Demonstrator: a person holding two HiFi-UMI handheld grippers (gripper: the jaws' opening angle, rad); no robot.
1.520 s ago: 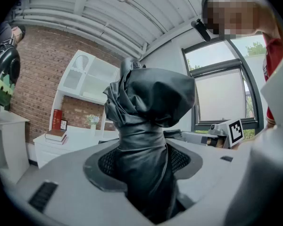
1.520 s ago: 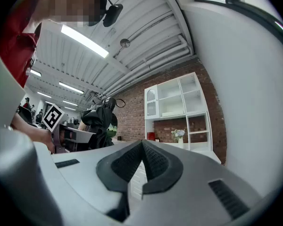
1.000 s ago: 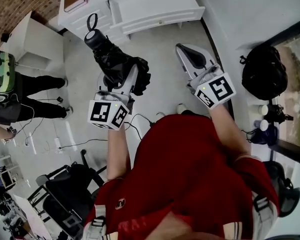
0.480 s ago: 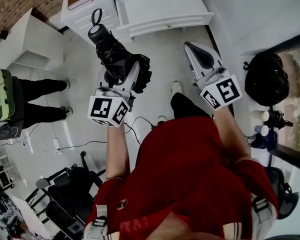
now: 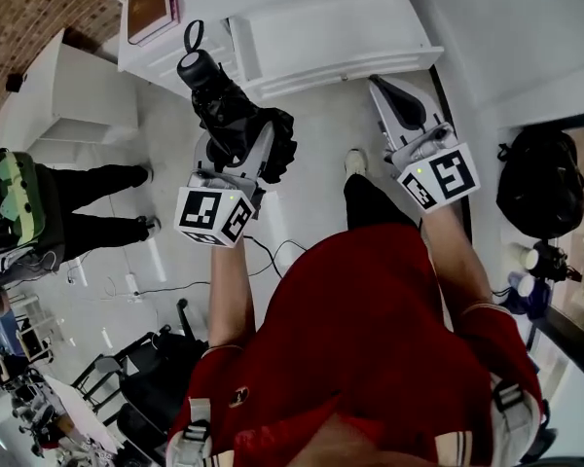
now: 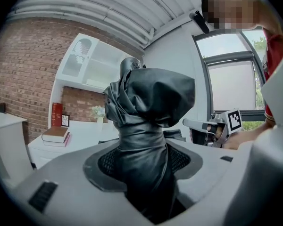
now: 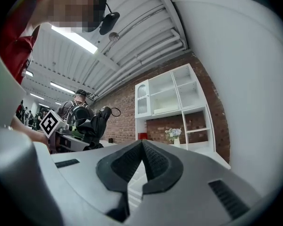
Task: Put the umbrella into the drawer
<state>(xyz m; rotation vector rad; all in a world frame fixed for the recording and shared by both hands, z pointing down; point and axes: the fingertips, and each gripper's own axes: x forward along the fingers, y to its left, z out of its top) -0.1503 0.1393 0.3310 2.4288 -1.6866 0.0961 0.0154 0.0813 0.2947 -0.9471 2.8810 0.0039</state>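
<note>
So the black folded umbrella (image 5: pixel 229 115) is clamped in the left gripper (image 5: pixel 236 149). The pads squeeze its bunched fabric and the strap end pokes out toward 11 o'clock. The open white drawer (image 5: pixel 350 64) sits at about 2 o'clock from that end. Right gripper (image 5: pixel 389 90) is at 3 o'clock from the left one, jaws together, nothing in it. Both forearms are reaching forward, roughly level.

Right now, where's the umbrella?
In the head view, left of centre, the folded black umbrella is clamped in the left gripper. Its strap end points at the white cabinet just ahead.
</note>
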